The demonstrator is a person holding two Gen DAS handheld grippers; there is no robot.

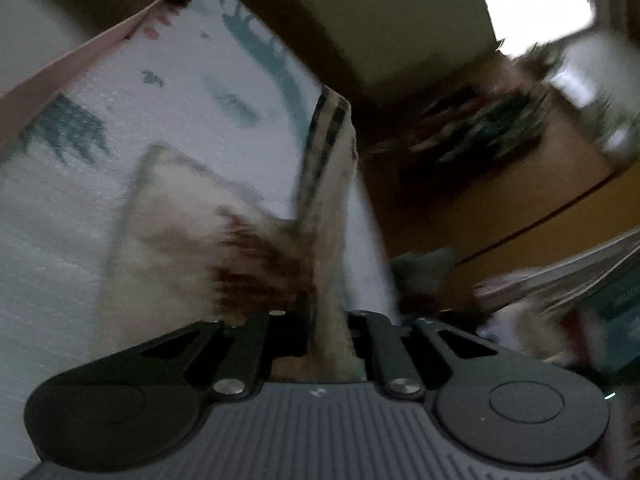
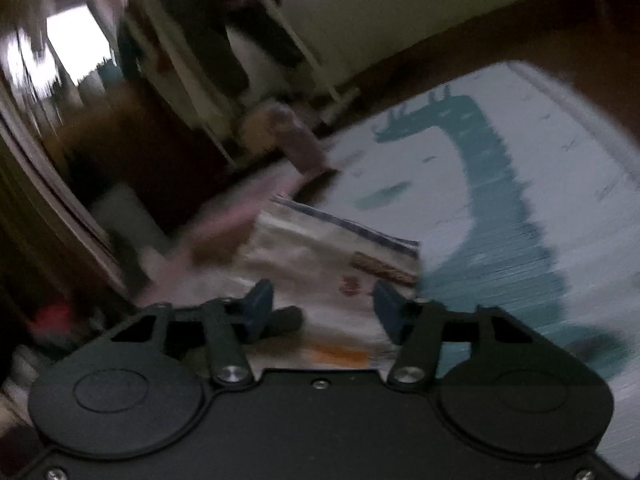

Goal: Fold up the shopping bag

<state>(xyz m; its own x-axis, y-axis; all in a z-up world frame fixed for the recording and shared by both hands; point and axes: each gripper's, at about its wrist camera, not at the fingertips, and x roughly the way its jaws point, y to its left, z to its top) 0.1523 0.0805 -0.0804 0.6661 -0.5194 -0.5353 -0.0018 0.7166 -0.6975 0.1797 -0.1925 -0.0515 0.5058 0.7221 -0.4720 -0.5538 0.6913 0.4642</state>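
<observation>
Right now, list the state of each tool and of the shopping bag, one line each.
Left tool: shut on the bag's cloth, which rises between its fingers.
Right tool: open, fingers apart above the bag, holding nothing.
Cream printed fabric shopping bag: partly lying on the white mat with the teal print, one part lifted by the left tool; the views are too blurred to show the folds.

bag [image 2: 320, 248] – cream, navy-striped edge | mat [image 2: 560, 184] – white, teal animal print
</observation>
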